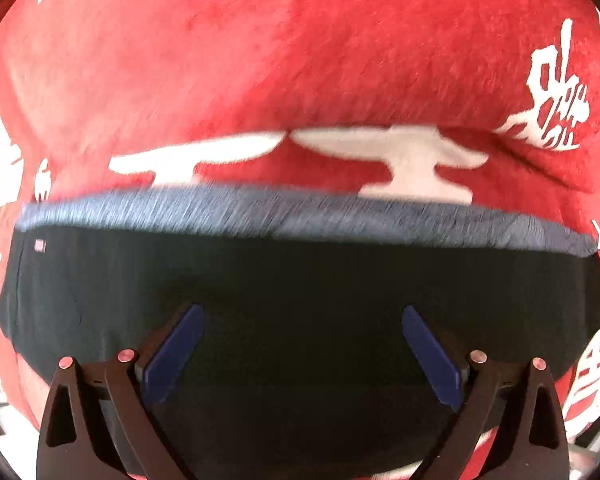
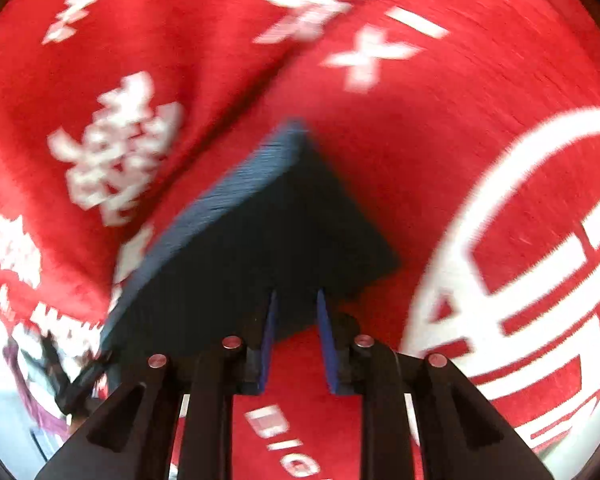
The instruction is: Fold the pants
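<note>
A: Left wrist view: the left tongs (image 1: 302, 354) are held wide apart above the dark pants (image 1: 300, 280), spread on the red cloth (image 1: 260, 60).

B: Right wrist view: a pants (image 2: 260, 240) corner is clamped by the right tongs (image 2: 296, 340); a fold seems underway, and lifting across is probably needed.

A red cloth (image 1: 260, 60) with white lettering (image 2: 116, 148) covers the surface — brightly, evenly lit.

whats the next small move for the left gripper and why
Probably lower the open left gripper onto the dark pants and close. It hovers over them gripping nothing, while the right gripper is pinched on one corner above the red cloth.
</note>
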`<act>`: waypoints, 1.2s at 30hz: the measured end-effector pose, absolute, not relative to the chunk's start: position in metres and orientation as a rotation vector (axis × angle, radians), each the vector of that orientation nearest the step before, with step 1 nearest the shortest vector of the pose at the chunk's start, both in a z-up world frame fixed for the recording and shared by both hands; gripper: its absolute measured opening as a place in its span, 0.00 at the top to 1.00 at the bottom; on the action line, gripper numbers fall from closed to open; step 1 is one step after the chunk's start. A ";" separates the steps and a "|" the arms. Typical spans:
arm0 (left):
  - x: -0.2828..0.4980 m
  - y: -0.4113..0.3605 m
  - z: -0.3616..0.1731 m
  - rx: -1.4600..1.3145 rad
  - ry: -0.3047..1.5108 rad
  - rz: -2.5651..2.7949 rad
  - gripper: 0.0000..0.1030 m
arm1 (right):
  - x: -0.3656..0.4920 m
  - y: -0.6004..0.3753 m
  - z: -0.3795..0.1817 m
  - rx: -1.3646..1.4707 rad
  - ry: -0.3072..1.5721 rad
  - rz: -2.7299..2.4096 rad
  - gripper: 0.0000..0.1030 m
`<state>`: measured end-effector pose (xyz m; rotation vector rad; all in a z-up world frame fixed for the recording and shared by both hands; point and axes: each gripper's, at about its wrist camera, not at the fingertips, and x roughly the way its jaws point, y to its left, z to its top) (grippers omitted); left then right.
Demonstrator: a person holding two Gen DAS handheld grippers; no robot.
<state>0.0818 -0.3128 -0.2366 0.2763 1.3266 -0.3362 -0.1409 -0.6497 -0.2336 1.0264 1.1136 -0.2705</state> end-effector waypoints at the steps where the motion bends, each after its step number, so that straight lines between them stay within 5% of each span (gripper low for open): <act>1: 0.087 -0.321 -0.241 0.297 1.317 -0.328 0.03 | -0.128 -0.642 -0.233 1.002 1.127 -0.229 0.76; 12: 0.145 -0.335 -0.266 0.285 1.320 -0.241 0.00 | -0.002 -0.584 -0.262 0.690 1.167 -0.129 0.77; 25: 0.049 -0.251 -0.250 0.382 1.363 -0.264 0.00 | -0.071 -0.570 -0.237 0.834 1.232 -0.103 0.67; 36: 0.057 -0.232 -0.253 0.363 1.353 -0.227 0.00 | -0.058 -0.491 -0.216 0.745 1.255 0.075 0.67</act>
